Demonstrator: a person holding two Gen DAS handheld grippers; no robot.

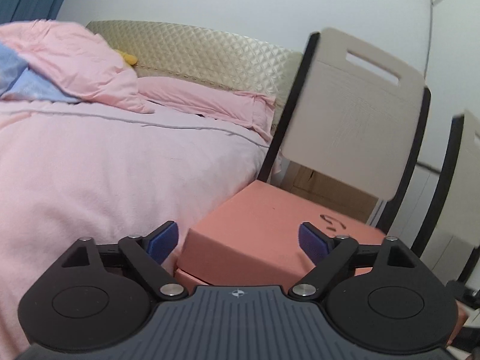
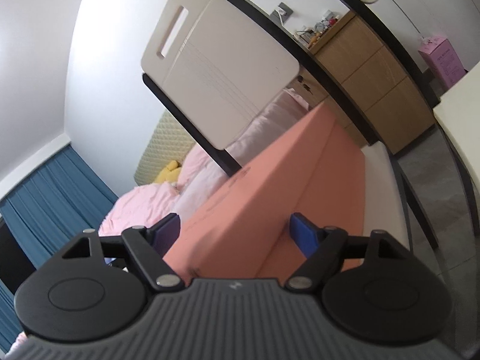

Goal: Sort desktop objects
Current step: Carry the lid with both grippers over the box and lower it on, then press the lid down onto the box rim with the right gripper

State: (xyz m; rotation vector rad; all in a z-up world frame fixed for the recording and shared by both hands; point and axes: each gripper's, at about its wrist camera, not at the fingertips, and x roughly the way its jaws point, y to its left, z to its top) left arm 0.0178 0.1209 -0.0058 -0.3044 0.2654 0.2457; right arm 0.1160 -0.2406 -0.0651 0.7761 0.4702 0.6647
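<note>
A salmon-pink lidded box lies on a pale seat in front of a chair back. My left gripper hovers at the box's near end. It is open, its blue pads are spread wide, and the left pad stands clear of the box corner. In the right wrist view the same box fills the gap of my right gripper. Both blue pads sit against the box, one by its top face and one by its side. The box's far end is hidden behind the chair back.
A bed with pink bedding and a quilted headboard lies left of the box. A beige chair back rises behind it. A wooden drawer unit, a pink carton and a blue curtain show in the right wrist view.
</note>
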